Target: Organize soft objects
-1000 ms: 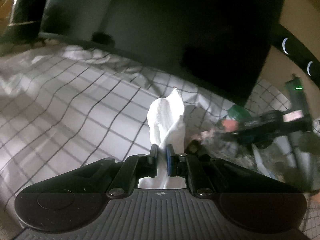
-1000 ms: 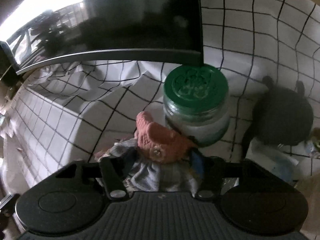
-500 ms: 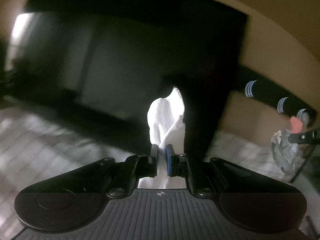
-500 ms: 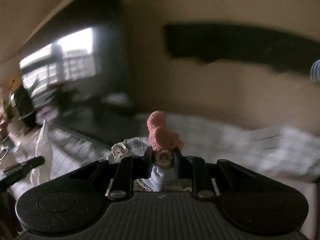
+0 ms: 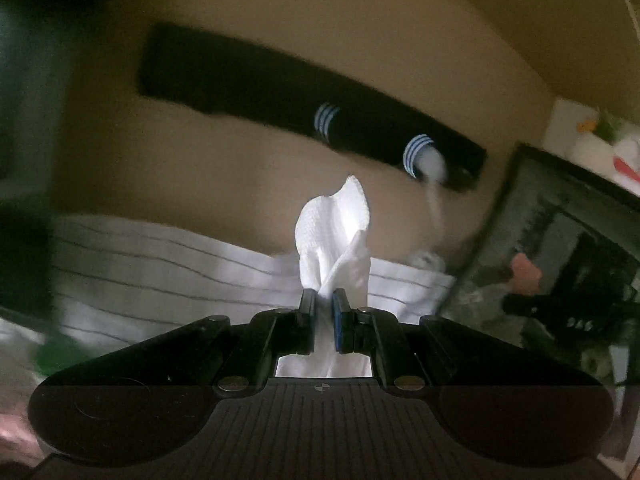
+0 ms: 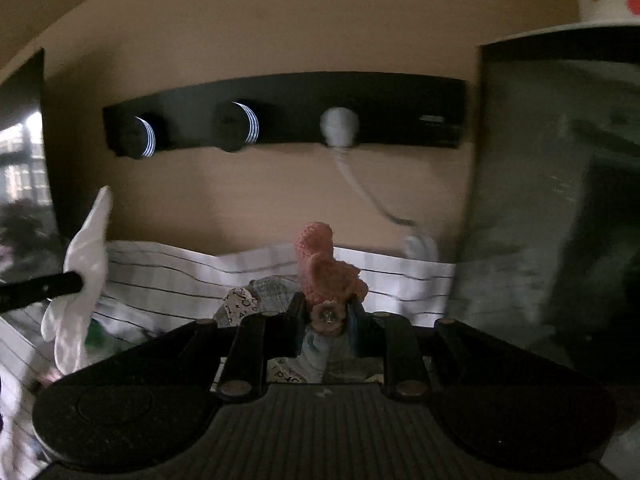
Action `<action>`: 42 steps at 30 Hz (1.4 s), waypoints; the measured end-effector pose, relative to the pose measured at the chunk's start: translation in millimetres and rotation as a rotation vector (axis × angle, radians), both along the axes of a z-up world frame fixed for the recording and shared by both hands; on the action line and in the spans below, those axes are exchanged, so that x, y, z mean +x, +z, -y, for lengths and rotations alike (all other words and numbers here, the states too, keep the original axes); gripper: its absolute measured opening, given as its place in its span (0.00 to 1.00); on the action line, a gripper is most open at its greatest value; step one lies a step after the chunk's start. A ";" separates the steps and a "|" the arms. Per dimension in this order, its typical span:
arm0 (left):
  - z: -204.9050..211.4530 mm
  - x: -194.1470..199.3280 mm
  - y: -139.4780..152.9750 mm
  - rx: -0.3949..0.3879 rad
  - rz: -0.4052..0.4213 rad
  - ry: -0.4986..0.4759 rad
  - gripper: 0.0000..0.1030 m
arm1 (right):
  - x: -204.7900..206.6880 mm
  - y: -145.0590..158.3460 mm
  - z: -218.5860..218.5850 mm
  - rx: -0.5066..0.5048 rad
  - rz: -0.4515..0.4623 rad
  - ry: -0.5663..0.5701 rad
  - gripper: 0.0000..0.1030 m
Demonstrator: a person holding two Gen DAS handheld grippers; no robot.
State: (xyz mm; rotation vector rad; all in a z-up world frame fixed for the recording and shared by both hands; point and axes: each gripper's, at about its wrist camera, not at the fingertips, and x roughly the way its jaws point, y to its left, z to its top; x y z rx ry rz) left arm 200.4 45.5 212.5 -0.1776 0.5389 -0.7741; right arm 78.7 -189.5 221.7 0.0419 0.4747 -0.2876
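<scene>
White cloth (image 5: 332,236) pinched in left tongs (image 5: 323,306)

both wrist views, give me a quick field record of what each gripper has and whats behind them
left gripper: shut on a white cloth
right gripper: shut on a pink knitted piece with patterned fabric bunched under it
surface: white checked cloth, rumpled
wall: black rail with knobs, a white plug and cord hanging from it
right side: dark framed panel, blurred
cross view: the white cloth also shows at the left edge of the right wrist view
</scene>
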 end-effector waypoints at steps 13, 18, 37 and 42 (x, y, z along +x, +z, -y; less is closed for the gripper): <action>141.3 -1.3 -100.7 0.217 -0.216 -0.064 0.16 | -11.7 -44.5 42.3 -0.058 -0.038 -0.059 0.23; 121.2 -2.5 -89.9 0.180 -0.224 -0.038 0.16 | -10.6 -49.1 38.5 -0.056 -0.040 -0.040 0.23; -154.9 -84.0 -91.8 0.212 -0.212 0.490 0.16 | 93.4 -183.5 27.6 0.245 -0.430 -0.025 0.23; -240.0 -84.6 -119.6 0.210 -0.355 0.730 0.16 | 81.7 -174.5 18.3 0.150 -0.426 -0.038 0.40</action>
